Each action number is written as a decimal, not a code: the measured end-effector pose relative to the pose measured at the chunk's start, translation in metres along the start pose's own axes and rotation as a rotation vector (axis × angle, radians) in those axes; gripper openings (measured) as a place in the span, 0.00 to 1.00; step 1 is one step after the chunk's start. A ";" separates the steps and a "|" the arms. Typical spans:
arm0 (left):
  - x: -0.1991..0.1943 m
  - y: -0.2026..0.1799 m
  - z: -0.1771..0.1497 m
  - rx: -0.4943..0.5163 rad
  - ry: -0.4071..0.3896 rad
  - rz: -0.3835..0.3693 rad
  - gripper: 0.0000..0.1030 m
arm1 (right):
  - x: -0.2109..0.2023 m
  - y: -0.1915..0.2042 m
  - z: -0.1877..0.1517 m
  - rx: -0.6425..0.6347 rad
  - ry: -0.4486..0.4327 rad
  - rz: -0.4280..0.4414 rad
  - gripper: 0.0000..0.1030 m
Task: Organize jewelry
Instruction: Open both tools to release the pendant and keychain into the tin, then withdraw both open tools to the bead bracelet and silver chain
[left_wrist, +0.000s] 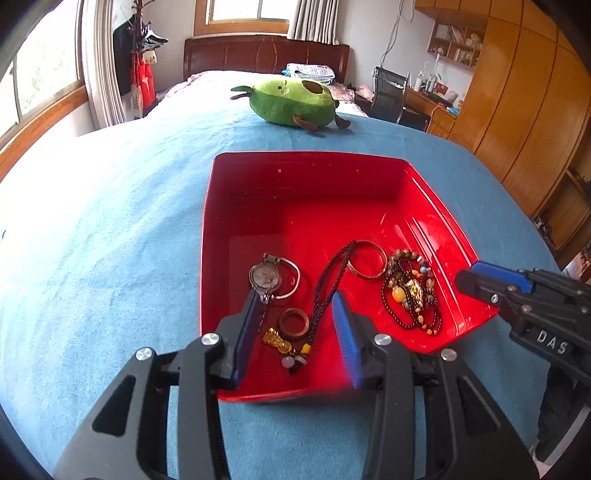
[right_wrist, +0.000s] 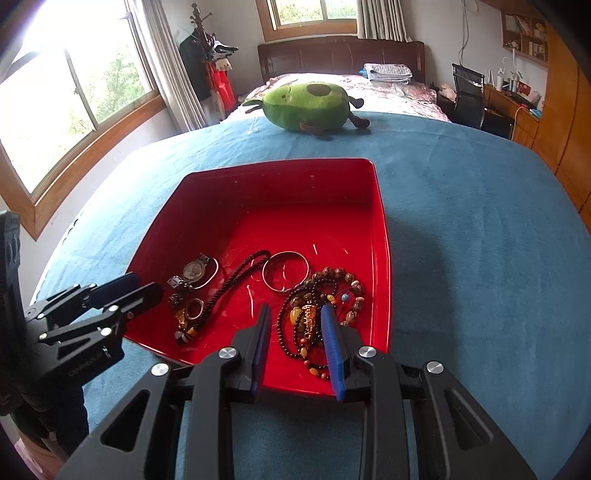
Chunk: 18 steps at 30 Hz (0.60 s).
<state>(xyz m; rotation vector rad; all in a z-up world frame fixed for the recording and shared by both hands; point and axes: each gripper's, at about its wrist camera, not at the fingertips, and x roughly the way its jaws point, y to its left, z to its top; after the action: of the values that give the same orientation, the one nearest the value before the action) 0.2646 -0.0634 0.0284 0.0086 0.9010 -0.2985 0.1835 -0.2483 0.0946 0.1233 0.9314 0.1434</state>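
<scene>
A red tray (left_wrist: 295, 162) (right_wrist: 380, 229) lies on the blue blanket and holds the jewelry. In it are a wristwatch (left_wrist: 265, 277) (right_wrist: 194, 271), a wooden ring (left_wrist: 293, 323), a dark cord necklace with a gold pendant (left_wrist: 325, 280) (right_wrist: 229, 280), a silver bangle (left_wrist: 367, 264) (right_wrist: 285, 271) and a heap of beaded bracelets (left_wrist: 412, 291) (right_wrist: 317, 314). My left gripper (left_wrist: 297, 299) is open over the tray's near edge, with the ring and pendant between its fingers. My right gripper (right_wrist: 295, 310) is open over the beaded bracelets; it also shows in the left wrist view (left_wrist: 480, 280).
A green avocado plush toy (left_wrist: 291, 101) (right_wrist: 308, 105) lies further up the bed. Windows are on the left, wooden wardrobes (left_wrist: 524, 110) and a desk with a chair (right_wrist: 469, 92) on the right. The blue blanket (left_wrist: 110, 240) surrounds the tray.
</scene>
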 end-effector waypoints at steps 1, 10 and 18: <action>-0.001 0.000 -0.002 -0.001 0.001 0.001 0.39 | -0.002 0.001 -0.001 0.000 -0.001 0.001 0.28; -0.023 -0.001 -0.023 -0.018 -0.010 0.031 0.48 | -0.018 0.009 -0.021 -0.006 0.002 0.009 0.28; -0.059 -0.002 -0.052 -0.026 -0.063 0.017 0.68 | -0.043 0.021 -0.050 -0.023 -0.025 0.023 0.44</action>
<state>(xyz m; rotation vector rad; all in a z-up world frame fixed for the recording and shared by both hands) 0.1897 -0.0438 0.0415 -0.0166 0.8422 -0.2699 0.1163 -0.2336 0.1028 0.1142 0.9034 0.1741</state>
